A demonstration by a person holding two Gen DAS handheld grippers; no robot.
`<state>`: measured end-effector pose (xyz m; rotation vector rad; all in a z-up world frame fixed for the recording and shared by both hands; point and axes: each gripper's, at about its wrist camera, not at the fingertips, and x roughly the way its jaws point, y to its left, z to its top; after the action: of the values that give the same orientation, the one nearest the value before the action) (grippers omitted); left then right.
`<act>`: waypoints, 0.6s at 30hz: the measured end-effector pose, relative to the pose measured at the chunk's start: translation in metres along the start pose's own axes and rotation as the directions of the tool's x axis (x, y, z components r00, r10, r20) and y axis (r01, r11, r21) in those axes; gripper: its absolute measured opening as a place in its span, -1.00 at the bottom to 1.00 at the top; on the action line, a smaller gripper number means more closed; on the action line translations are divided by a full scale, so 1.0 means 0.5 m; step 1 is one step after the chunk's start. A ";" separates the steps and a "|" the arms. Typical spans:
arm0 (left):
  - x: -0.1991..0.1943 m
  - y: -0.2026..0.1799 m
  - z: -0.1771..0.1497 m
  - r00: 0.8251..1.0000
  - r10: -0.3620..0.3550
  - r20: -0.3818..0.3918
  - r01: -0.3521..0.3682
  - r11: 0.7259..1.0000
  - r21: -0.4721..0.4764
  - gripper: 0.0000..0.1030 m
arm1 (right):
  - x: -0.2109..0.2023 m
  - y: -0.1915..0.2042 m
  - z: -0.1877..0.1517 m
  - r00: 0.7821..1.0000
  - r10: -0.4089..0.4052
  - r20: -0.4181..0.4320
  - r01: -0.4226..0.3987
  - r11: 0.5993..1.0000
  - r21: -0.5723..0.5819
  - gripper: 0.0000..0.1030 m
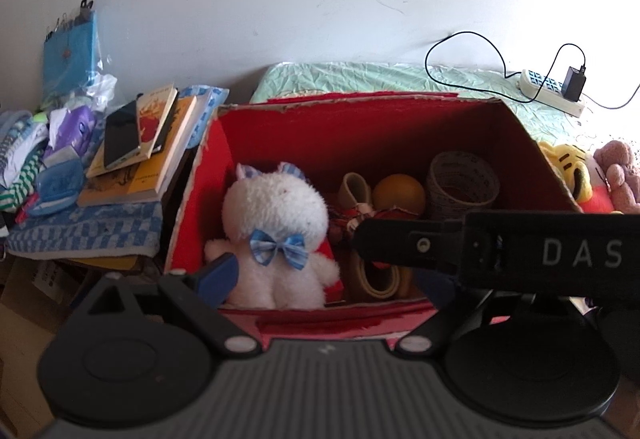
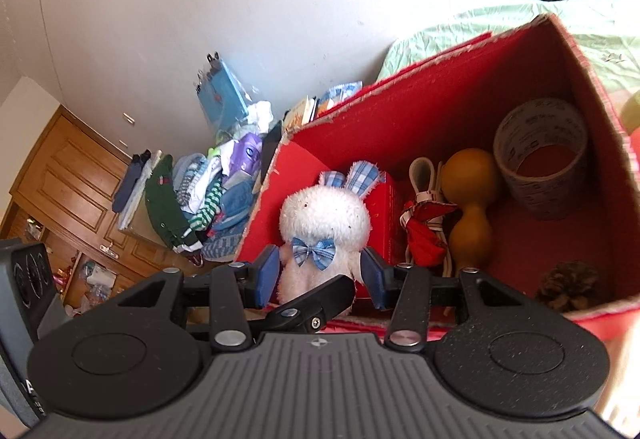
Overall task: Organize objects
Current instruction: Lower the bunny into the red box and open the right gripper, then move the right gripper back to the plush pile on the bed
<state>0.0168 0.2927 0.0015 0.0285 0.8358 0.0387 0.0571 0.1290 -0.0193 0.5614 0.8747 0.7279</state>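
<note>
Recommended practice: keep the right gripper (image 2: pixel 320 275) centred and level on the toy's body, avoiding the bow. Its blue pads (image 2: pixel 267 273) stand spread, flanking the white fluffy plush rabbit with blue checked bow (image 2: pixel 320 219); contact cannot be confirmed. The rabbit sits directly ahead, inside the red-lined cardboard box (image 2: pixel 460 87). The left gripper (image 1: pixel 320 279) appears spread, only one pad visible, the rabbit just ahead of it.

Fluffy white plush rabbit (image 2: pixel 324 223) in matt red cardboard box (image 2: pixel 472 87)
</note>
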 end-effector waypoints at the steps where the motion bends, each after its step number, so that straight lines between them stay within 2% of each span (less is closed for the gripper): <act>1: -0.007 -0.007 0.001 1.000 0.002 -0.002 -0.002 1.000 -0.001 0.84 | -0.010 -0.001 -0.002 1.000 0.004 0.007 -0.004 1.000 0.000 -0.05; 8: -0.042 -0.062 0.001 1.000 -0.001 -0.024 0.001 1.000 -0.015 0.85 | -0.080 -0.019 -0.014 1.000 0.011 0.028 -0.012 1.000 0.017 -0.02; 18: -0.074 -0.193 -0.018 0.999 0.010 -0.043 -0.008 0.999 0.040 0.85 | -0.183 -0.063 -0.026 0.998 0.010 0.061 -0.012 1.000 0.026 -0.02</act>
<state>-0.0124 0.1945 0.0187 0.0692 0.8799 0.0312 0.0171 0.0410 -0.0043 0.6095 0.8262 0.7066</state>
